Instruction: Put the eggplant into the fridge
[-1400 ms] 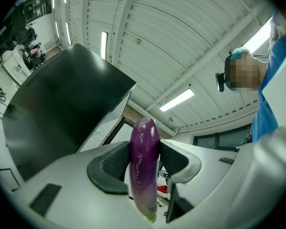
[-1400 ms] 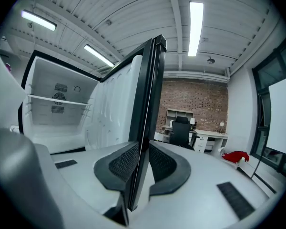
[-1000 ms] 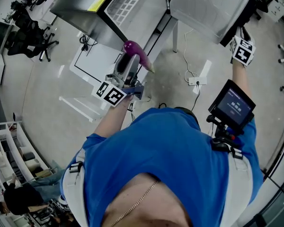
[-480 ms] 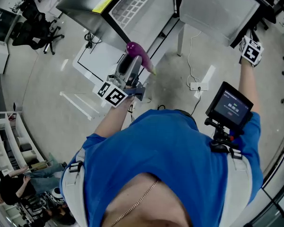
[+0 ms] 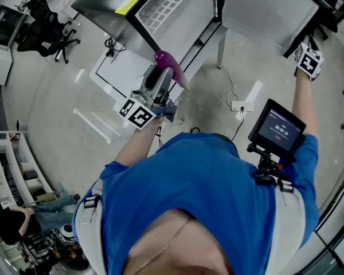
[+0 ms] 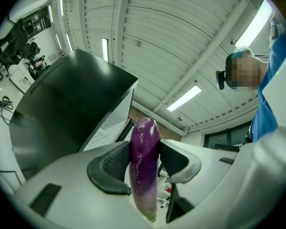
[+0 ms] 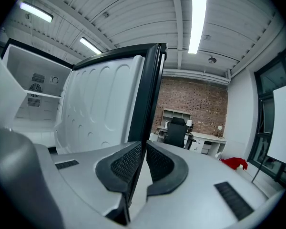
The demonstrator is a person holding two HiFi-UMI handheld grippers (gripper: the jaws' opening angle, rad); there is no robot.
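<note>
A purple eggplant point(image 6: 144, 140) stands upright between the pads of my left gripper point(image 6: 143, 165), which is shut on it. From the head view, the eggplant point(image 5: 167, 65) is held in front of the open fridge point(image 5: 103, 0), just outside its white wire-shelved inside point(image 5: 163, 3). At the far right, my right gripper point(image 5: 304, 49) holds the outer edge of the fridge door point(image 5: 264, 10). Its jaws have just been closing, and the dark door edge point(image 7: 151, 89) now sits pinched between the pads of the right gripper point(image 7: 143, 162).
A small screen point(image 5: 277, 129) is mounted at the person's chest on the right. A power strip point(image 5: 239, 98) and cables lie on the floor below the door. Office chairs point(image 5: 43, 24) stand at the upper left, shelving point(image 5: 14, 176) at the lower left.
The right gripper has moved outward to the right with the door edge, and the door has swung a little wider. The left gripper and eggplant have barely shifted.
</note>
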